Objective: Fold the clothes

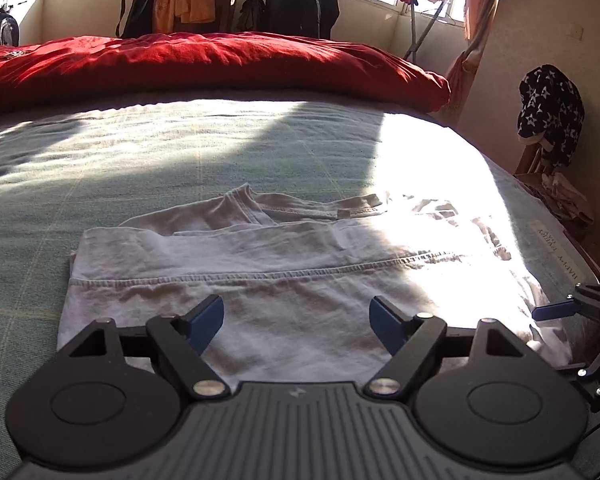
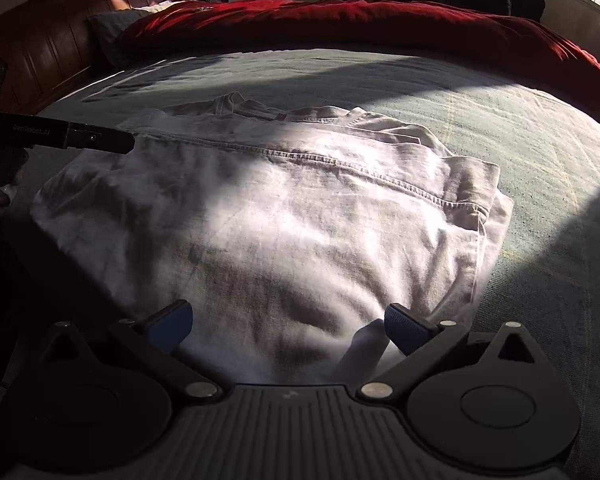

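your left gripper point(image 1: 298, 322) hangs low over the near hem of the white shirt point(image 1: 260, 280), blue pads spread wide with nothing between them. your right gripper point(image 2: 290, 326) does the same over the same near edge, jaws apart and empty, and its tip also shows at the right border of the left wrist view.

the shirt lies on the green bedspread point(image 1: 100, 160), close to the bed's near edge, its long axis running left to right across your reach. it is already doubled: a stitched hem crosses its middle, and the collar point(image 1: 244, 204) peeks out along the far side. the shirt's left end sits just beside your left tool, and the right end, with its stepped layers near the bed's right edge, lies beyond your right tool.

this fits a shirt part folded or one just laid down folded; i can't tell which.

farther off, the red duvet point(image 1: 220, 64) is heaped along the bed's far edge, well apart from the shirt.
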Demonstrator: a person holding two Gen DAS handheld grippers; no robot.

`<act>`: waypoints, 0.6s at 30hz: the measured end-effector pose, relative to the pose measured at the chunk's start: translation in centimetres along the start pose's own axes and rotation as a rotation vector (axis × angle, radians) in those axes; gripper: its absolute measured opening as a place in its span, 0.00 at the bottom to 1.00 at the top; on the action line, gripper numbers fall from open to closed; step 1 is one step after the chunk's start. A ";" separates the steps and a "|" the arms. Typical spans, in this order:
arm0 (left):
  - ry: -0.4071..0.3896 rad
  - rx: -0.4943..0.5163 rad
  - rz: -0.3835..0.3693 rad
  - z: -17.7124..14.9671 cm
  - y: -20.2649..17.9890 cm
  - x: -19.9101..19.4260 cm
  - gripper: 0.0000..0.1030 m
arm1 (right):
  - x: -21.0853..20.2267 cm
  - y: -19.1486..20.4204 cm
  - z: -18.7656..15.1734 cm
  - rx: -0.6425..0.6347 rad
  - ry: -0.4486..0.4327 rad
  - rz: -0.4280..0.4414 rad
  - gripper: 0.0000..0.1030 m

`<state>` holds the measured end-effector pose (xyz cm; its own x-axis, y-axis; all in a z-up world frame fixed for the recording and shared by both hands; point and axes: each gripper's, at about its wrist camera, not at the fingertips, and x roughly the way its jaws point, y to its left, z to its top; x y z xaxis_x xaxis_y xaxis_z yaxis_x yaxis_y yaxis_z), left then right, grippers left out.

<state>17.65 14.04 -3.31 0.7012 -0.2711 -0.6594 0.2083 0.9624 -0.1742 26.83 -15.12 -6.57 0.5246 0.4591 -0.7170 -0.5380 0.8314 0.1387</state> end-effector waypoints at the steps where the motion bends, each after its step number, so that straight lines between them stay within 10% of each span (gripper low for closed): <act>1: 0.013 -0.008 0.002 0.3 0.3 0.8 0.78 | -0.4 0.0 0.5 0.003 -0.024 0.012 1.00; 18: 0.045 0.077 -0.042 5.4 -0.3 5.8 0.79 | 3.6 -1.6 0.7 0.017 -0.040 -0.024 1.00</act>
<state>25.32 12.13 -3.11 0.6597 -0.3082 -0.6854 0.2899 0.9458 -0.1463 30.02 -14.55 -8.89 0.5631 0.4505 -0.6928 -0.5137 0.8475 0.1336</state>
